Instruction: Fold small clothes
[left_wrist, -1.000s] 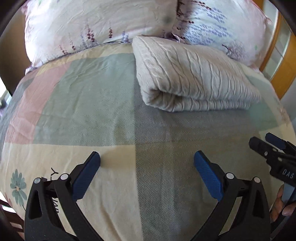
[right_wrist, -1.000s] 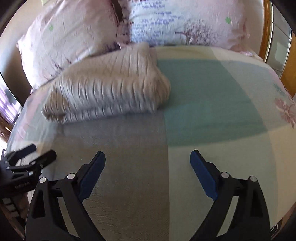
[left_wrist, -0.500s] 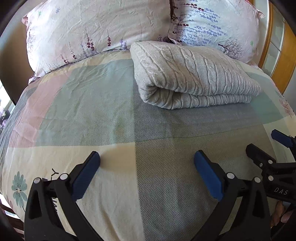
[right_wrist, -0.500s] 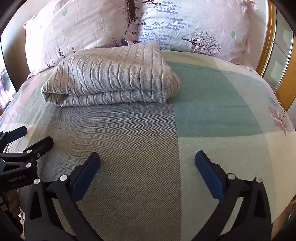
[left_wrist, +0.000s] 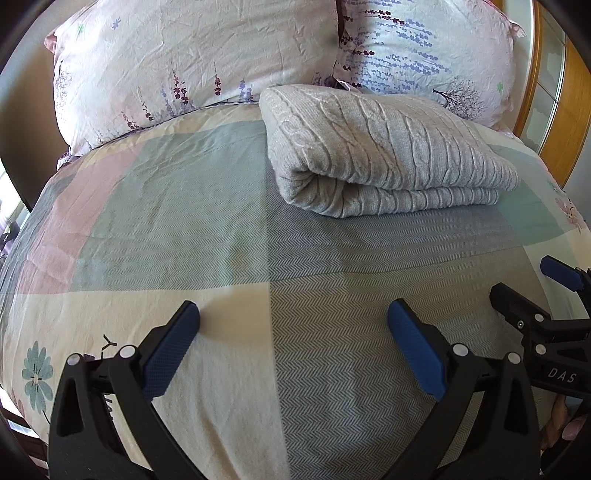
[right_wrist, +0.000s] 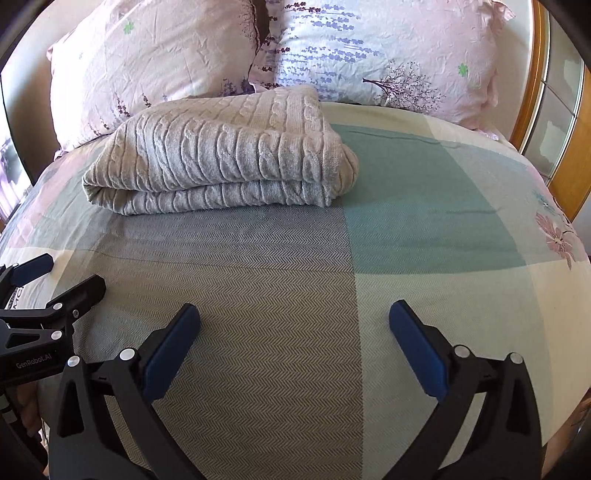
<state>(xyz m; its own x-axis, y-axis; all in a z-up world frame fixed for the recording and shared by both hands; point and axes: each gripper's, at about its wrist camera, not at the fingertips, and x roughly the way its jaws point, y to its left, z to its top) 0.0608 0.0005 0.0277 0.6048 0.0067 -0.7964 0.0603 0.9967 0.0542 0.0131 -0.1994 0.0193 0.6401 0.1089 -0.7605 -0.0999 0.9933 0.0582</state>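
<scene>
Blue-padded, the left gripper (left_wrist: 293, 321) and right gripper (right_wrist: 294, 321) are held wide and empty above the bed (right_wrist: 424, 192). The folded sweater (right_wrist: 225, 158) lies near the pillows (right_wrist: 369, 48); its loose bundle could be undone by a careless grasp.

Grey cable-knit sweater (left_wrist: 388, 158) lies folded flat beside pillows.

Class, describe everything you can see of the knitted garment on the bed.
The knitted garment is pale beige-grey with raised cable and rib patterns, looking soft and thick. It is folded into a flat bundle, with layered edges facing the cameras. It lies on the patchwork bedcover, its far end against the floral pillows. Neither gripper touches it.
</scene>
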